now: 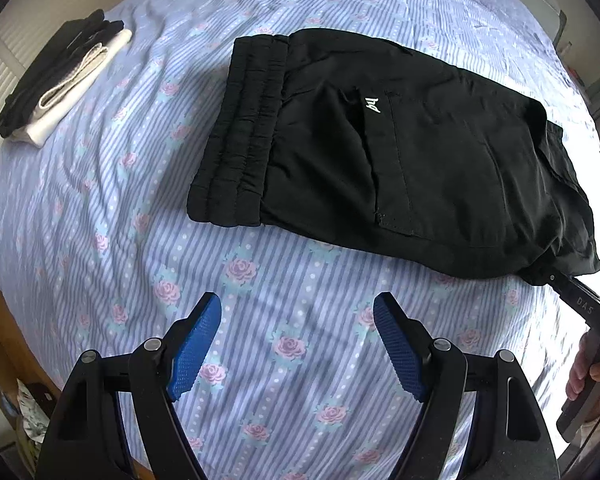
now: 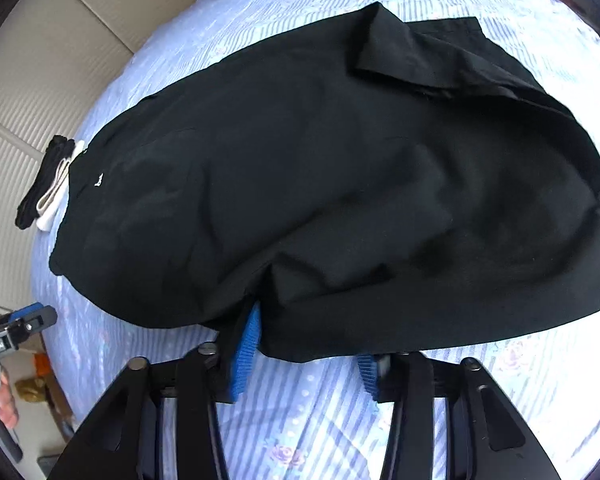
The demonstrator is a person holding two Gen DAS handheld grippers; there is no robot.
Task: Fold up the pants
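Black fabric pants [image 1: 380,152], partly folded, lie on the bed's blue striped, rose-printed sheet [image 1: 260,320], filling the centre and right of the left wrist view. The elastic waistband [image 1: 236,140] is at centre left, and the long axis runs from there toward the lower right of the frame. The left claw [image 1: 298,344] hangs spread open and empty at bottom centre, apart from the near edge of the pants. The right claw [image 2: 306,344], at bottom centre of the right wrist view, has its blue pads at the pants' near hem. Cloth drapes over the fingers; whether they pinch it cannot be told, though they appear parted. The right claw is judged nearer, so the next fold likely carries this end along the long axis toward the waistband. A stack of folded black and white clothes [image 1: 60,80] lies at upper left, well apart.
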